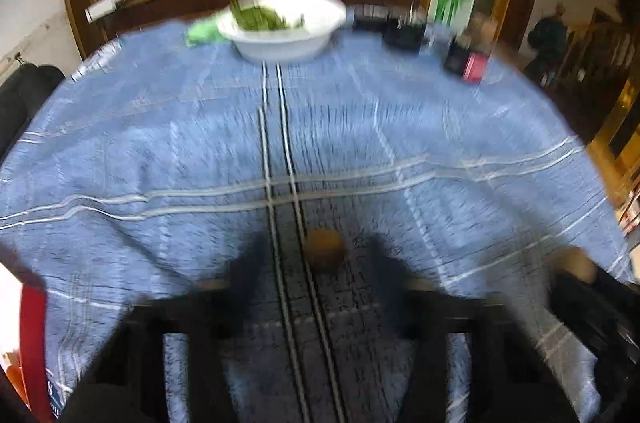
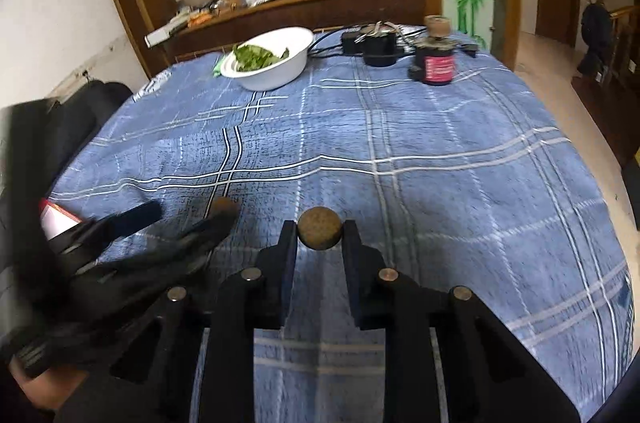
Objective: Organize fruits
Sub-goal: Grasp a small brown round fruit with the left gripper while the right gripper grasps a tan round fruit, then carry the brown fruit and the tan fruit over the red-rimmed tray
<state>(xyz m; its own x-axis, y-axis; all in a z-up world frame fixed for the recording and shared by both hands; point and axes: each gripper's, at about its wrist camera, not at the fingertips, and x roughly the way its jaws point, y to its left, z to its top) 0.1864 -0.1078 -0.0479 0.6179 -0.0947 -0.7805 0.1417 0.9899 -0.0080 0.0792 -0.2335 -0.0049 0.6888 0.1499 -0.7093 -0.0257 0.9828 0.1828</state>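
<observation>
A blue checked tablecloth (image 2: 400,143) fills the middle of both views, spread over a table. Toward the upper centre of the right wrist view sits a white bowl (image 2: 276,71) holding green leaves (image 2: 256,57), with a dark jar with a red label (image 2: 436,63) and black devices with cables (image 2: 378,47) to its right along the far edge.

At the lower centre of the right wrist view, the right gripper (image 2: 320,229) is clamped on a round brown fruit (image 2: 319,228), its two black pads pressing the fruit's sides just above the cloth.

In the lower left of that view the left gripper (image 2: 188,219) reaches in, blurred. A second brown fruit (image 2: 224,206) shows at its tip. In the left wrist view the picture is smeared; that fruit (image 1: 324,249) lies between the dark fingers (image 1: 256,263) in the lower centre. The pads look drawn in, but whether they press the fruit cannot be told from the blur.
</observation>
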